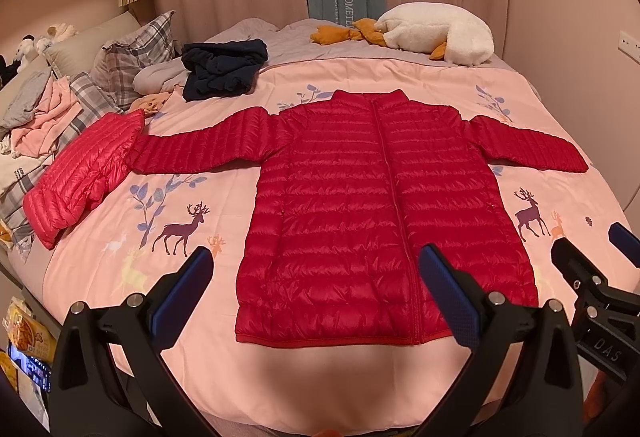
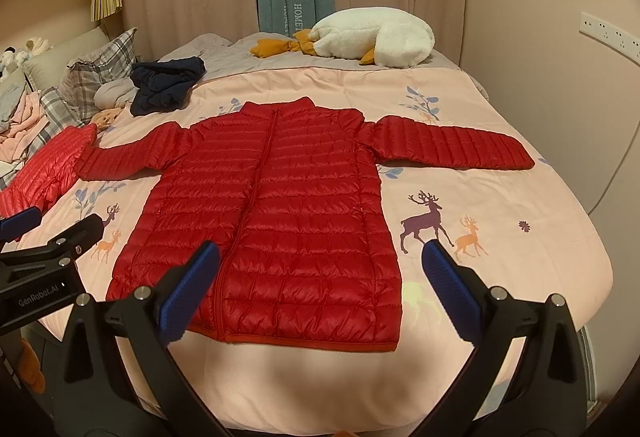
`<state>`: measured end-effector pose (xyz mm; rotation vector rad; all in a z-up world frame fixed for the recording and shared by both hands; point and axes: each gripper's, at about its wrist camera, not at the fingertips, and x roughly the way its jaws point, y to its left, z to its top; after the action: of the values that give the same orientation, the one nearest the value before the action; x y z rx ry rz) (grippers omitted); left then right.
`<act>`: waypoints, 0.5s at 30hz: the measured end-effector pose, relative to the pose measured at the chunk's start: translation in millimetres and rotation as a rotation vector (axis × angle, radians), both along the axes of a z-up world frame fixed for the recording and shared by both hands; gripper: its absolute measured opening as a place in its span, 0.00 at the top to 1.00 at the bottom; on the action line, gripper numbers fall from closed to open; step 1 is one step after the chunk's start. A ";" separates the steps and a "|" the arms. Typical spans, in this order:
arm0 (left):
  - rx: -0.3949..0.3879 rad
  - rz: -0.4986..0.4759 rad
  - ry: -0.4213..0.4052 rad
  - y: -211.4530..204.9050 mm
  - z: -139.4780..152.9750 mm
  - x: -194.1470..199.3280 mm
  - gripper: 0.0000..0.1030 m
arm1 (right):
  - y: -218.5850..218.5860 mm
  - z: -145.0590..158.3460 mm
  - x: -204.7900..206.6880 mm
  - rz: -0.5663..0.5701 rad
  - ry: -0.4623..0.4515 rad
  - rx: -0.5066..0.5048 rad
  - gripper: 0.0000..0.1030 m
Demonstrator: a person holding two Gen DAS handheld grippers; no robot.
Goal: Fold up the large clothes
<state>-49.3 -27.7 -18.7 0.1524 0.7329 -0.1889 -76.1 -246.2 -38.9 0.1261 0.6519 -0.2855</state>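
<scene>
We are holding our two grippers side by side above the near edge of the bed, and the red quilted down jacket (image 1: 384, 205) is lying straight ahead of both of them, flat on the pink bedcover printed with deer and leaves (image 1: 168, 213). Its long axis is running away from us: the hem is the part nearest to the tools, the stand-up collar is the farthest, and the closed zip is going down the middle. The two sleeves are stretching out sideways, across our line of reach. The left gripper (image 1: 316, 269) is standing with its blue-padded fingers wide apart and nothing between them, and it is pointing at the left half of the hem. The right gripper (image 2: 320, 265) is also spread wide and holding nothing, in front of the right half of the hem. So the left sleeve (image 1: 200, 145) is on the side of our left tool and the right sleeve (image 2: 452, 145) on the side of our right tool. We judge that each one is nearer to its own sleeve, and both sleeves are far forward of the fingers. The jacket is looking puffy and glossy, with narrow horizontal stitched bands, and it is lying smooth with almost no wrinkles. We think the shiny shell is slippery, so a fold may be sliding open again.
</scene>
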 end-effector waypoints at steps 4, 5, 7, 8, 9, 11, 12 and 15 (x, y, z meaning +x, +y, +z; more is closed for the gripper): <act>0.000 -0.001 -0.001 -0.5 -0.2 -0.3 0.01 | -0.6 0.3 -0.1 0.000 0.000 0.001 0.02; 0.000 0.000 0.000 -0.6 -0.3 -0.2 0.01 | -0.8 0.5 -0.1 -0.001 0.000 0.001 0.02; 0.000 0.000 -0.001 -0.9 -0.3 -0.3 0.01 | -0.9 0.3 0.0 -0.001 0.000 0.000 0.02; 0.001 0.000 -0.001 -1.1 -0.3 -0.3 0.01 | -1.0 0.4 0.0 -0.001 0.000 0.001 0.02; 0.000 0.000 0.000 -0.8 -0.3 -0.1 0.01 | -0.6 0.0 -0.1 -0.001 0.000 0.001 0.02; 0.001 -0.002 0.002 -1.3 -0.6 0.0 0.01 | -0.6 0.3 -0.1 0.000 0.000 -0.001 0.02; 0.002 -0.003 0.003 -1.2 -0.7 0.2 0.01 | -0.8 0.4 -0.2 0.000 0.000 0.000 0.02; 0.003 -0.004 0.004 -2.0 -1.1 0.3 0.01 | -0.2 -0.2 -0.2 -0.001 -0.001 0.000 0.02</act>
<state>-49.0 -29.7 -19.8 0.1567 0.7371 -0.1920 -76.3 -246.4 -39.2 0.1272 0.6511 -0.2866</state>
